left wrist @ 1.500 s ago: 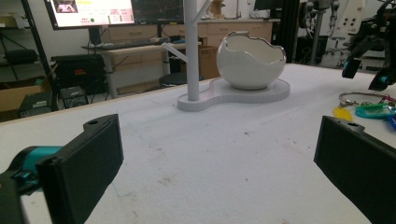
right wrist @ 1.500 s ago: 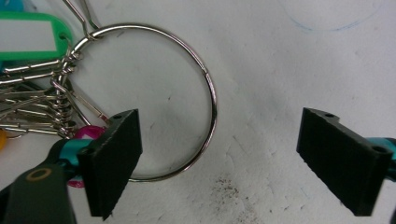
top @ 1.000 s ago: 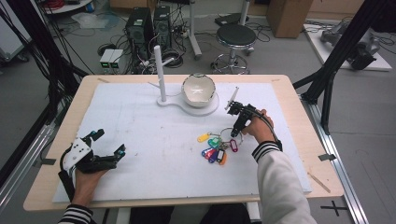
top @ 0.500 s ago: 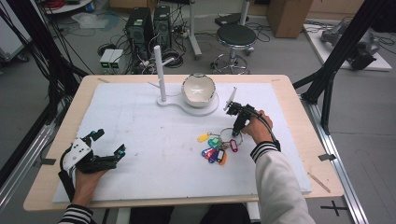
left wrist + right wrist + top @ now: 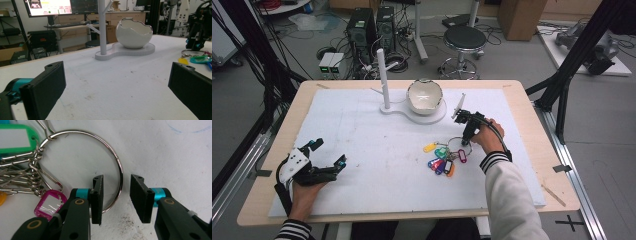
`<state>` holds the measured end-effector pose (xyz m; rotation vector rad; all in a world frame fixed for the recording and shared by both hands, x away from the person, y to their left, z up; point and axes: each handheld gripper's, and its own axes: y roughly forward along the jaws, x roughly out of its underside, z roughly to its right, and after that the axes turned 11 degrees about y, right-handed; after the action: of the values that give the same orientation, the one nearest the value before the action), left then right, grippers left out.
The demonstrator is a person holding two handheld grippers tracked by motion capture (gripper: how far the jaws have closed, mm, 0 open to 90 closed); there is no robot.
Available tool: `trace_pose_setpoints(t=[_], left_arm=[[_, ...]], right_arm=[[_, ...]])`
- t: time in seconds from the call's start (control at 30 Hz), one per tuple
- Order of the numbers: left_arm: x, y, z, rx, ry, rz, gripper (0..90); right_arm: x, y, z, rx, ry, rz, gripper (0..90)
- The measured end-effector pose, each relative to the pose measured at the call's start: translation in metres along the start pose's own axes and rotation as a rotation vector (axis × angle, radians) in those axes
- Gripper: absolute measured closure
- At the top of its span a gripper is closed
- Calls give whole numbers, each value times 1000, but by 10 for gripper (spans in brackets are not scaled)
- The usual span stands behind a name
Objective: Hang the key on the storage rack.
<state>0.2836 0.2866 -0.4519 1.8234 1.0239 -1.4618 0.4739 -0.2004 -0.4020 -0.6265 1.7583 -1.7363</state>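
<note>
- The key ring [image 5: 113, 162], a thin loop of bright wire, lies flat on the white counter [image 5: 377, 165] right of centre in the high view, with coloured plastic tags [image 5: 443, 159] fanned out at its lower left.
- Judged by its look it is light, stiff and slippery; the tags hang loose on small clips and would likely swing and drag once lifted.
- The bare arc at the loop's right side, away from the clips, looks like the best place to grip.
- The right claw [image 5: 119, 197] is partly open and astride that arc, one jaw inside the loop and one outside, holding nothing.
- Thin wire lying flat could slip out unless the jaw tips close low, at the counter.
- The left claw [image 5: 325, 159] rests wide open and empty at the lower left.
- A white stand [image 5: 384, 80] and bowl [image 5: 424, 96] sit at upper centre.
</note>
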Motion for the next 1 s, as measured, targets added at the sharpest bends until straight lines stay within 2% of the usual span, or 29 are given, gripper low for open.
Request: trace_pose_setpoints(t=[0.3, 0.57, 0.7, 0.73, 0.87, 1.0], left_arm=[[0, 0, 0, 1, 5, -1, 17], [0, 0, 0, 1, 4, 0, 17], [0, 0, 0, 2, 3, -1, 18], [0, 0, 0, 1, 3, -1, 17], [0, 0, 0, 0, 2, 0, 17], [0, 0, 0, 0, 1, -1, 17]], right_arm=[[0, 2, 0, 12, 11, -11, 682], [-1, 2, 0, 4, 14, -16, 720], [0, 2, 0, 1, 5, -12, 751], [-1, 2, 0, 4, 12, -10, 786], [0, 2, 1, 6, 23, -14, 815], [-3, 3, -3, 25, -2, -28, 821]])
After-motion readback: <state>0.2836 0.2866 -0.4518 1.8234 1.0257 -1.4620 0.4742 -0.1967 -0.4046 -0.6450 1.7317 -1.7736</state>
